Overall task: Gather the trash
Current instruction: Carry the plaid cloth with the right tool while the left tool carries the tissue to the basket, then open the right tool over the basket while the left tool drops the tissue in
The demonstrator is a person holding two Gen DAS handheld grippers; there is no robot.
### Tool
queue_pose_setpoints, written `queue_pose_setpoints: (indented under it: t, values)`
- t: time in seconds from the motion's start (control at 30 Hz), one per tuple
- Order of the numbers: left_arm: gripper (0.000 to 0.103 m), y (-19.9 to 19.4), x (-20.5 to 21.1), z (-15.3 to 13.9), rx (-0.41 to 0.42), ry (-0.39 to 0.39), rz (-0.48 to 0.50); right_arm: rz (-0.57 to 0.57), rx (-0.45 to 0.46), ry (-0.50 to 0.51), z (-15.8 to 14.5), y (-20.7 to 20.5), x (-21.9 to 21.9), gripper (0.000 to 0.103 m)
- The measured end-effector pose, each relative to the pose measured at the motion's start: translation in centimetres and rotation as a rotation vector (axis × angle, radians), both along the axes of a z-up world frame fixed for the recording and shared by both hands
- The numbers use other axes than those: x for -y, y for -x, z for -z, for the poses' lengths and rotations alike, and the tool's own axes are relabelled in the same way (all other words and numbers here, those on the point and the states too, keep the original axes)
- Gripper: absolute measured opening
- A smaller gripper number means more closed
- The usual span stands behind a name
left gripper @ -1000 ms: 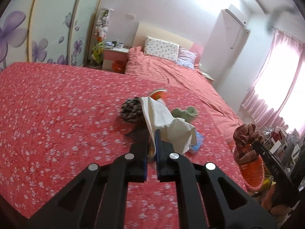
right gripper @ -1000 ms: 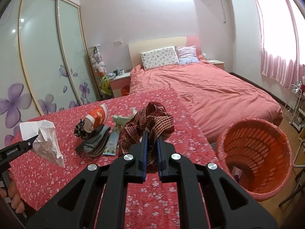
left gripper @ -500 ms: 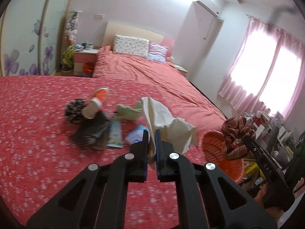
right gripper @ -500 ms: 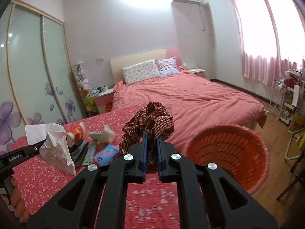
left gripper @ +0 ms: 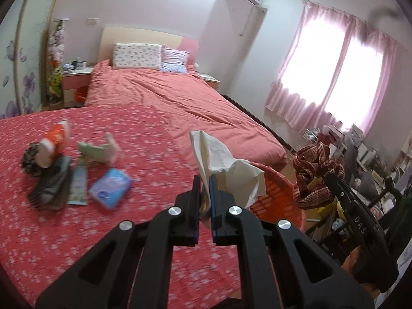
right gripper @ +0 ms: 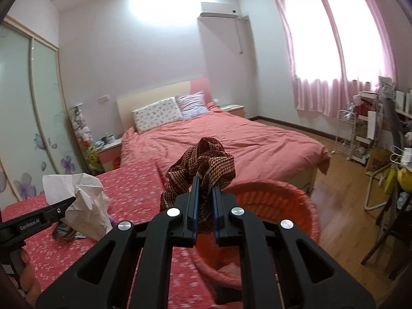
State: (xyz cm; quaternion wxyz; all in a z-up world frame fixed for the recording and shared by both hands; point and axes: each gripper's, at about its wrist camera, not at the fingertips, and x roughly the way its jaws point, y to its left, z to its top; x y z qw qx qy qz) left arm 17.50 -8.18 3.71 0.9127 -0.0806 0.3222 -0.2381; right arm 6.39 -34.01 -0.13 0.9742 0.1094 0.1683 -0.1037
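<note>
We see crumpled white paper (left gripper: 231,170), a coarse woven brown cloth (right gripper: 206,164), a ribbed orange plastic basket (right gripper: 306,213), matt black plastic grippers (left gripper: 204,193) with shiny metal screws, glossy wood floor (right gripper: 342,180).

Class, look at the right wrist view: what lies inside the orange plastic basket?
Inside the orange plastic basket, only ribbed orange wall and a pale pinkish shape near the bottom show. The right gripper, its fingers shut on the brown woven cloth, covers most of the interior.
</note>
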Motion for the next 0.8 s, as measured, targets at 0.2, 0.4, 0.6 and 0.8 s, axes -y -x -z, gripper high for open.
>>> queue_pose_setpoints:
  t: [0.2, 0.4, 0.6, 0.8]
  values:
    - [0.008, -1.4, 5.0, 0.9, -0.016, -0.014, 0.08, 0.077, -0.005, 0.011, 0.7, -0.4, 2.3, 0.009]
    - [0.008, -2.9, 8.9, 2.3, -0.042, -0.021, 0.157, 0.136, -0.016, -0.001, 1.6, -0.6, 4.5, 0.009]
    - [0.008, -4.0, 12.2, 4.0, -0.066, -0.035, 0.208, 0.164, -0.029, -0.019, 2.2, -1.0, 5.8, 0.009]
    - [0.008, -5.0, 14.2, 5.4, -0.081, -0.049, 0.237, 0.176, -0.039, -0.042, 3.0, -1.3, 6.5, 0.009]
